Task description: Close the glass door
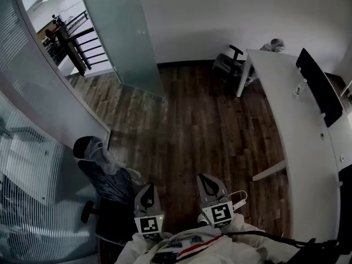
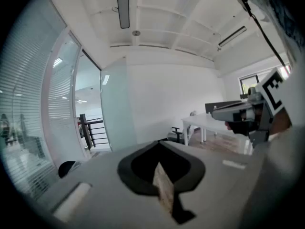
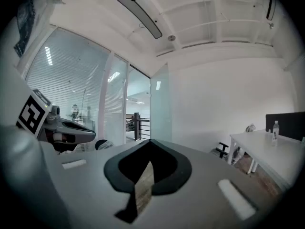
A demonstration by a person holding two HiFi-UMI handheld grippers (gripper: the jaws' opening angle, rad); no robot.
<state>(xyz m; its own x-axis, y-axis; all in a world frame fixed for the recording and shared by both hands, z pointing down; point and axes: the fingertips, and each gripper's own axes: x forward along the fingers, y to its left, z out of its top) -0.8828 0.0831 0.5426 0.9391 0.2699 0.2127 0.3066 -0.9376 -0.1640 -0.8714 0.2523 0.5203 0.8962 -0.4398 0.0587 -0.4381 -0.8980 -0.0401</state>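
Note:
The frosted glass door [image 1: 122, 40] stands swung open into the room at the upper left, with the doorway [image 1: 71, 34] to its left. It also shows as a pale green panel, the door [image 2: 116, 109] in the left gripper view and the door [image 3: 160, 108] in the right gripper view. My left gripper [image 1: 147, 198] and right gripper [image 1: 208, 187] are side by side at the bottom, far back from the door, both pointing towards it. Each is shut with nothing held: left gripper [image 2: 159, 143], right gripper [image 3: 148, 142].
A black office chair [image 1: 102, 172] under plastic wrap stands close on my left by the blinds-covered glass wall [image 1: 30, 164]. A long white desk [image 1: 300, 120] with a dark monitor [image 1: 319, 86] runs along the right. Another chair [image 1: 227, 64] sits by the far wall. A railing [image 1: 80, 42] lies beyond the doorway.

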